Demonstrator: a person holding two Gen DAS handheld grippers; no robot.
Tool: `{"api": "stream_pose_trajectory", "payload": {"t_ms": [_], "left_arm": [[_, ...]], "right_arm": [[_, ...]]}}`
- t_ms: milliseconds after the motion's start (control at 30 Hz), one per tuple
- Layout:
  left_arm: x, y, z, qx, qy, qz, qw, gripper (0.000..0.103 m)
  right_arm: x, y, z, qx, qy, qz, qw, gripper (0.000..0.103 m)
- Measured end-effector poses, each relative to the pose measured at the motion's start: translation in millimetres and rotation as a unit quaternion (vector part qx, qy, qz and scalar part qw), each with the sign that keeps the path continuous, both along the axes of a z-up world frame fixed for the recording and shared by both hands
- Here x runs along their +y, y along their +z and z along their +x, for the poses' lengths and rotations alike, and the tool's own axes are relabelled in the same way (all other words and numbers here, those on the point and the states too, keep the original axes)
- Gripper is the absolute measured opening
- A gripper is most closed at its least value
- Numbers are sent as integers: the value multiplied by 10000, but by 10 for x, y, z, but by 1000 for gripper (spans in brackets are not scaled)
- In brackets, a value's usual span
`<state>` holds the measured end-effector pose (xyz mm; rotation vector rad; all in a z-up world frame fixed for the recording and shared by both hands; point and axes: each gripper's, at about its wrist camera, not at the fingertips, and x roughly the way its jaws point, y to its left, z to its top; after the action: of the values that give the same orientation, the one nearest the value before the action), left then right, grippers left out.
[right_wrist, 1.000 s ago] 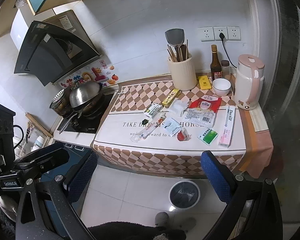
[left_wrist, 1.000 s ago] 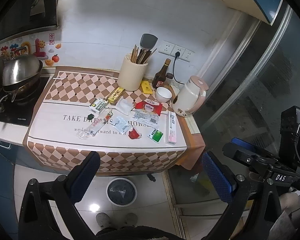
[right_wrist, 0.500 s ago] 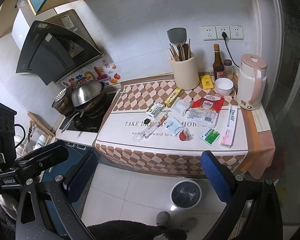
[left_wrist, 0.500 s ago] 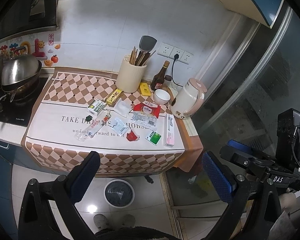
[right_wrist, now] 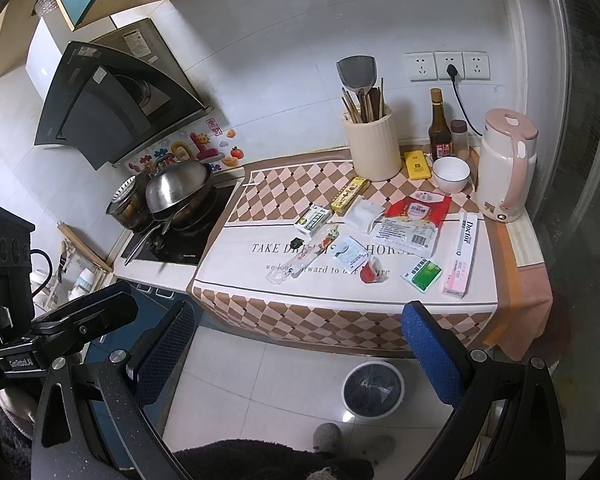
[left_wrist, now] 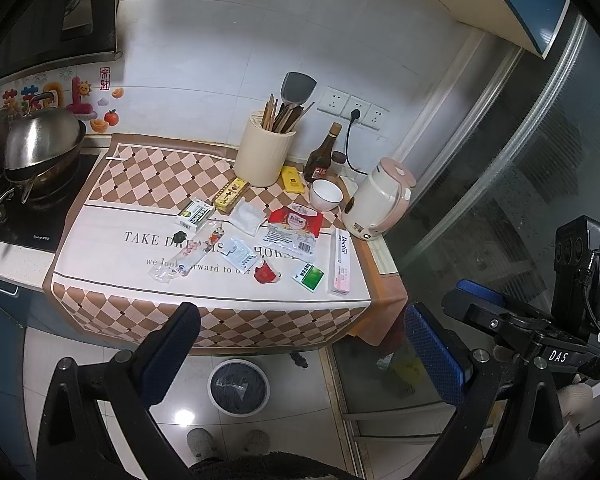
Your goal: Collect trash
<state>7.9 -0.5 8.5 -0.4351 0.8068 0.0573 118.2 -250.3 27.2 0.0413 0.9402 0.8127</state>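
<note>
Two grippers are seen, left gripper (left_wrist: 300,354) and right gripper (right_wrist: 300,354), both with jaws spread wide and nothing held. One trash bin (left_wrist: 238,387) stands on the floor below the counter edge, between the left fingers in view. About ten pieces of litter are scattered on the checkered cloth (left_wrist: 140,176), well beyond the fingertips: red wrapper (left_wrist: 266,272), green packet (left_wrist: 309,277), pink box (left_wrist: 341,262), clear sleeve (left_wrist: 188,258). One kettle (left_wrist: 378,200), one bowl (left_wrist: 326,195), one utensil jar (left_wrist: 264,156) stand behind.

Both wrist views look down on the littered counter (left_wrist: 204,280) from afar.
</note>
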Motion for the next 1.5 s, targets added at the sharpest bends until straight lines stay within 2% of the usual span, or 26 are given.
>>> {"api": "stream_pose_trajectory", "payload": {"t_ms": [433, 1367, 1433, 1500], "left_arm": [[92, 3, 47, 5, -72, -34, 10000, 103], [-108, -44, 40, -31, -74, -22, 10000, 103], [-111, -39, 68, -8, -33, 52, 10000, 103], [-121, -37, 103, 30, 242, 523, 9983, 103]], "right_arm": [[16, 8, -3, 4, -38, -18, 10000, 103], [-147, 13, -93, 61, -100, 28, 9999, 103], [-141, 16, -116, 64, -171, 16, 9998, 103], [-137, 13, -81, 63, -317, 30, 9995, 103]]}}
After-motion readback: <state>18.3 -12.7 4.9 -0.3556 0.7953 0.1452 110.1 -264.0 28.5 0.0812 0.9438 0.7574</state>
